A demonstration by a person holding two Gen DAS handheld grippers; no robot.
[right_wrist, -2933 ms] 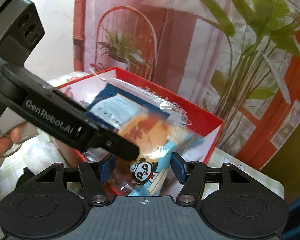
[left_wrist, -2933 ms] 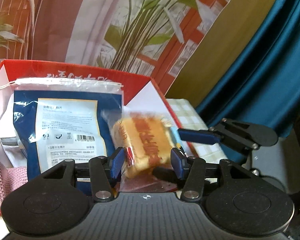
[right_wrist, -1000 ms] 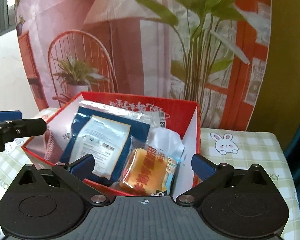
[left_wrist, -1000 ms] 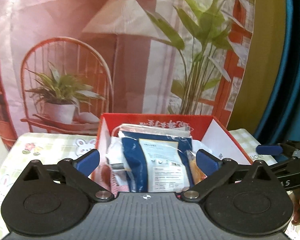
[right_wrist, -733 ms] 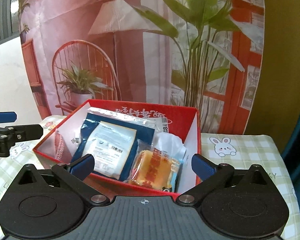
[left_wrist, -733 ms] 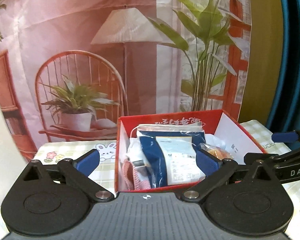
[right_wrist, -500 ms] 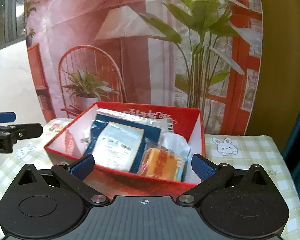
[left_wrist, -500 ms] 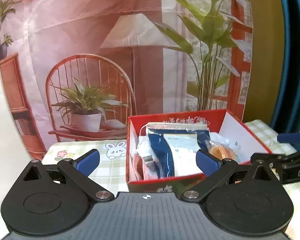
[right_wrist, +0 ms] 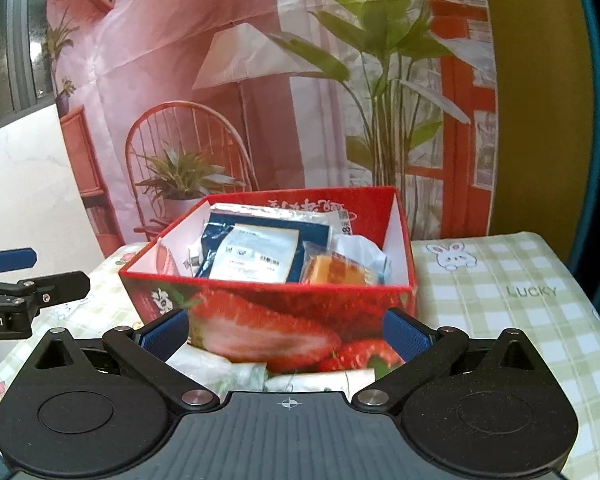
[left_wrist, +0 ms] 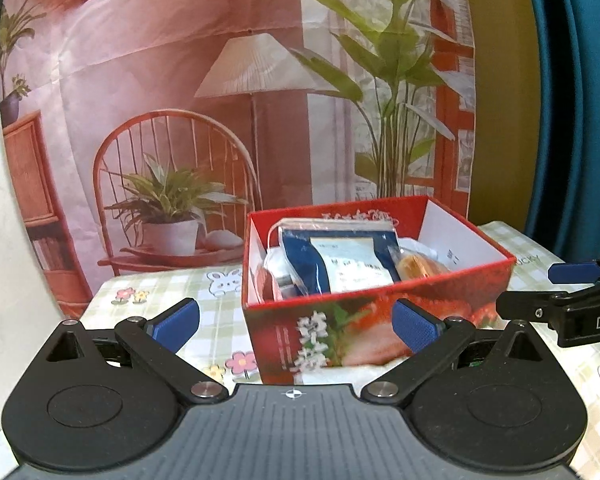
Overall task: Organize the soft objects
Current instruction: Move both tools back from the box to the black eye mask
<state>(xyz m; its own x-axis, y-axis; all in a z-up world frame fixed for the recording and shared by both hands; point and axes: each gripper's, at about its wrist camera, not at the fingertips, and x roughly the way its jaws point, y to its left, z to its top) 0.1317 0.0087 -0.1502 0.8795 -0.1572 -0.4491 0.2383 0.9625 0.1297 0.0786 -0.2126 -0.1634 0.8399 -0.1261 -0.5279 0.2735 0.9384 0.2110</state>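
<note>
From the left wrist camera we see our left gripper point(left_wrist: 296, 326) with its blue-padded fingers point(left_wrist: 174, 322) spread wide apart and nothing between them. Ahead of it a red gift box point(left_wrist: 380, 308) with a strawberry print stands on the table under a green-and-white checked tablecloth point(left_wrist: 160, 292). Inside the box a dark blue snack bag with a white label point(left_wrist: 340, 262) leans upright near the middle, and a wrapped orange cake point(left_wrist: 414, 266) lies to its right, against the box's white inner wall. Some pinkish soft item point(left_wrist: 266, 280) sits low at the box's left side; we cannot tell what it is. At the right edge of this view our right gripper point(left_wrist: 572, 300) shows from the side, near the box but apart from it. Behind the table hangs a printed backdrop point(left_wrist: 220, 100) showing a chair, a lamp and plants.

From the right wrist camera we see our right gripper point(right_wrist: 286, 332) with its jaws also set far apart and empty. The same red gift box point(right_wrist: 284, 320) stands just beyond the fingers, with the dark blue snack bag point(right_wrist: 260, 258) leaning inside and the wrapped orange cake point(right_wrist: 336, 270) just right of it, touching a crumpled white wrapper point(right_wrist: 362, 250). Pale plastic-wrapped packets point(right_wrist: 228, 372) lie on the tablecloth point(right_wrist: 500, 292) in front of the box, partly hidden by the gripper body. Our left gripper point(right_wrist: 24, 280) enters at the left edge.
</note>
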